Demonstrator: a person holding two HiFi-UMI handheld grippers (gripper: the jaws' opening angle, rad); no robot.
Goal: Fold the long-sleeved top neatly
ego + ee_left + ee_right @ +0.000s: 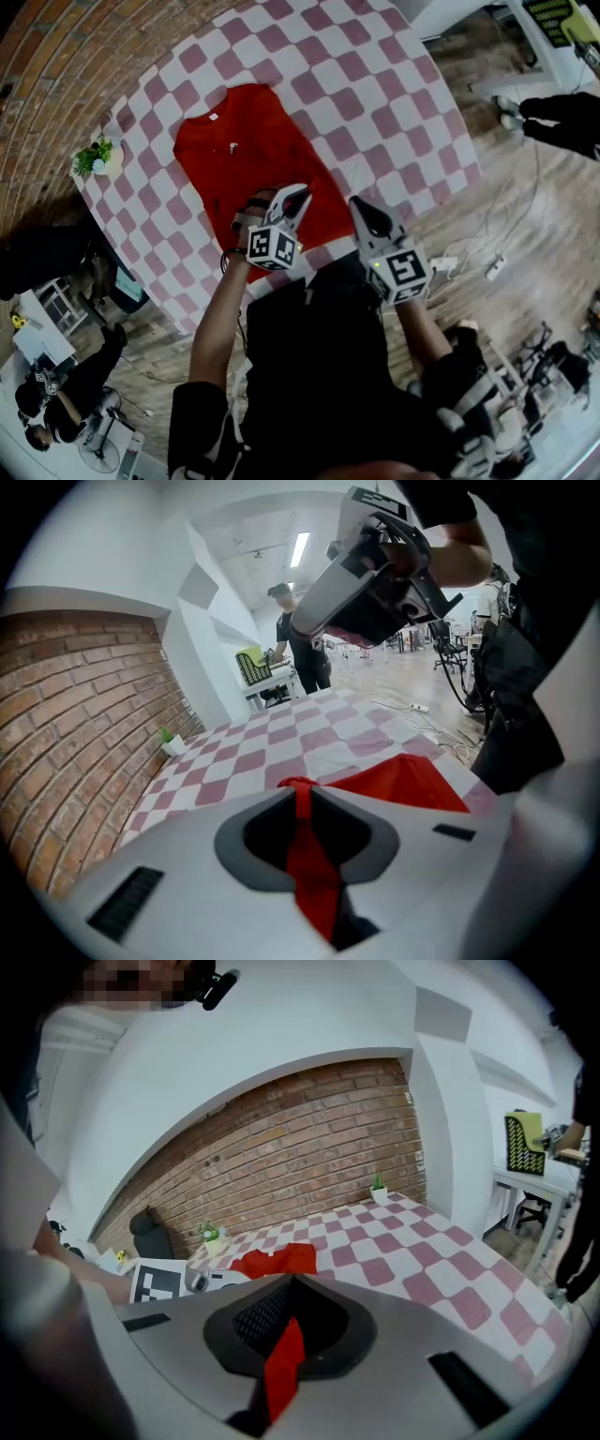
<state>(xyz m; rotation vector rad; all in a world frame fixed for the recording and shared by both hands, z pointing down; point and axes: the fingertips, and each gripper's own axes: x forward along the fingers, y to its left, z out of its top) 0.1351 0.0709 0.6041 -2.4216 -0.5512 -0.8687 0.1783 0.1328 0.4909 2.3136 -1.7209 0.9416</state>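
The red long-sleeved top (pixel 244 159) lies flat on the pink-and-white checked table (pixel 375 84), its collar at the far end. At its near hem my left gripper (pixel 298 197) is shut on a bunched strip of the red cloth (pixel 307 864), which runs back between the jaws in the left gripper view. Level with it to the right, my right gripper (pixel 366 211) is shut on another piece of the hem (pixel 283 1365). The right gripper view shows the rest of the top (pixel 277 1260) spread beyond the left gripper's marker cube (pixel 157 1284). The right gripper's body (pixel 375 569) hangs above the table in the left gripper view.
A small potted plant (pixel 97 157) stands at the table's left edge by the brick wall (pixel 56 75). Cables and a power strip (pixel 469 267) lie on the wooden floor to the right. People sit at lower left (pixel 56 403); someone's legs (pixel 562 117) show at upper right.
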